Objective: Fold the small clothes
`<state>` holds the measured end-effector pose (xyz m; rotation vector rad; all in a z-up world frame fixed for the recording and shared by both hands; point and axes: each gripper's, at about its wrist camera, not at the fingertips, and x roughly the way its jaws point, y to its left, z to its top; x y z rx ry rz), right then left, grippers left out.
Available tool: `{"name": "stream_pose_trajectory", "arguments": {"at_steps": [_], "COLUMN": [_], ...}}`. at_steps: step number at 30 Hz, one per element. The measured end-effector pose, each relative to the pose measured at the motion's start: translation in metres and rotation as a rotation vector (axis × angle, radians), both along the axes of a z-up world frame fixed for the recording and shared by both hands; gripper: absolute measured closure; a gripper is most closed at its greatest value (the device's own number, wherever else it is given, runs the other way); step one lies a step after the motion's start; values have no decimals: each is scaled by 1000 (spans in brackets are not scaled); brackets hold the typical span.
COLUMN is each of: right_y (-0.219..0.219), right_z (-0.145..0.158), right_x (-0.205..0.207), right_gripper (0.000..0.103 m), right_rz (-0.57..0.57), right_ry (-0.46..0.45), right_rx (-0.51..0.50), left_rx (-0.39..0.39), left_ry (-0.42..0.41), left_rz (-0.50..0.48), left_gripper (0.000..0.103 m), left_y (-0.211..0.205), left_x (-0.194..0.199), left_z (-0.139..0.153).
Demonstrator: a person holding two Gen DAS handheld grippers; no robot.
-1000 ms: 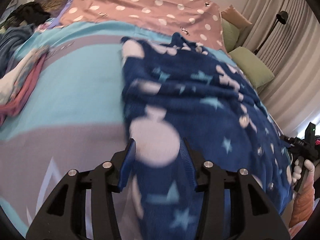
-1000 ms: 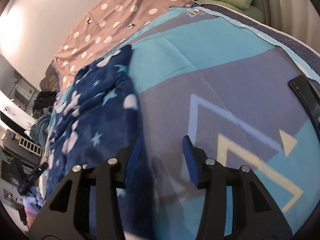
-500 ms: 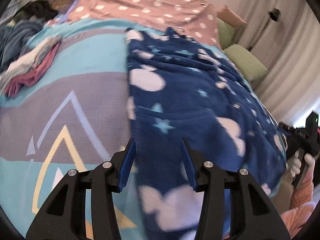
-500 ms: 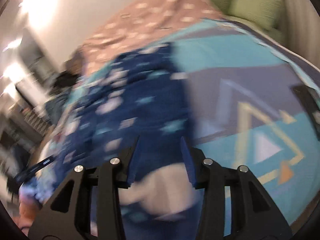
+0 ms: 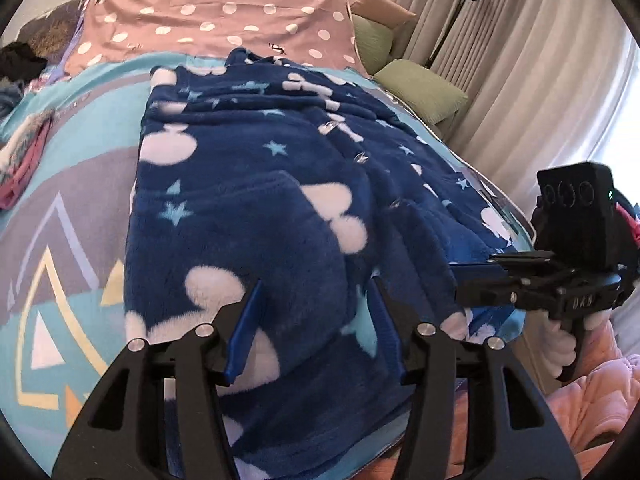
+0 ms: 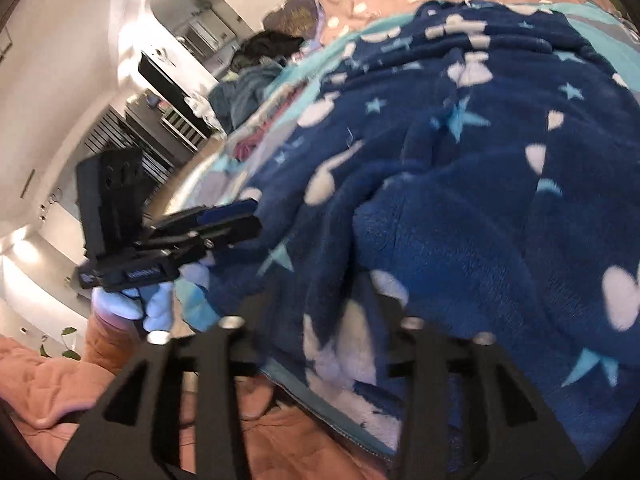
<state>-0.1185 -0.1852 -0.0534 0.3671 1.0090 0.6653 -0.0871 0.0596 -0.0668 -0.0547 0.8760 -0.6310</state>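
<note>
From the left wrist, the left gripper (image 5: 316, 328) stands wide open, holding nothing, the fleece (image 5: 256, 200) spread flat on the bed (image 5: 68, 208) between and ahead of its jaws, its near hem hanging over the edge. From the right wrist, the right gripper (image 6: 320, 312) is blurred; fleece lies bunched between its jaws, but I cannot tell whether they grip. The fleece looks thick, soft and floppy; take it by hem corners.

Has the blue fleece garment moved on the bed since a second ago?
Yes. The blue fleece garment now lies spread toward the near bed edge, farther from the polka-dot sheet.
</note>
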Motion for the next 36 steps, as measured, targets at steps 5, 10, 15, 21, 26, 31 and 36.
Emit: {"name": "stream_pose_trajectory", "arguments": {"at_steps": [5, 10, 15, 21, 26, 31, 36], "right_y": [13, -7, -19, -32, -37, -86, -159], "right_z": [-3, 56, 56, -4, 1, 30, 34], "right_x": [2, -10, -24, -22, -36, -56, -70], "right_gripper": [97, 97, 97, 95, 81, 71, 63], "right_rz": [60, 23, -7, -124, -84, -213, -485], "right_ry": [72, -71, -63, 98, 80, 13, 51], "right_rx": [137, 210, 113, -1, -27, -39, -158], "left_rx": [-55, -63, -94, -37, 9, -10, 53], "left_ry": [28, -27, -71, 15, 30, 60, 76], "left_rz": [28, -8, -90, -11, 30, 81, 135], "left_gripper": [49, 48, 43, 43, 43, 43, 34], "left_y": [12, 15, 10, 15, 35, 55, 63], "left_x": [5, -4, -17, -2, -8, -14, -25], "left_z": [-3, 16, 31, 8, 0, -5, -12]}}
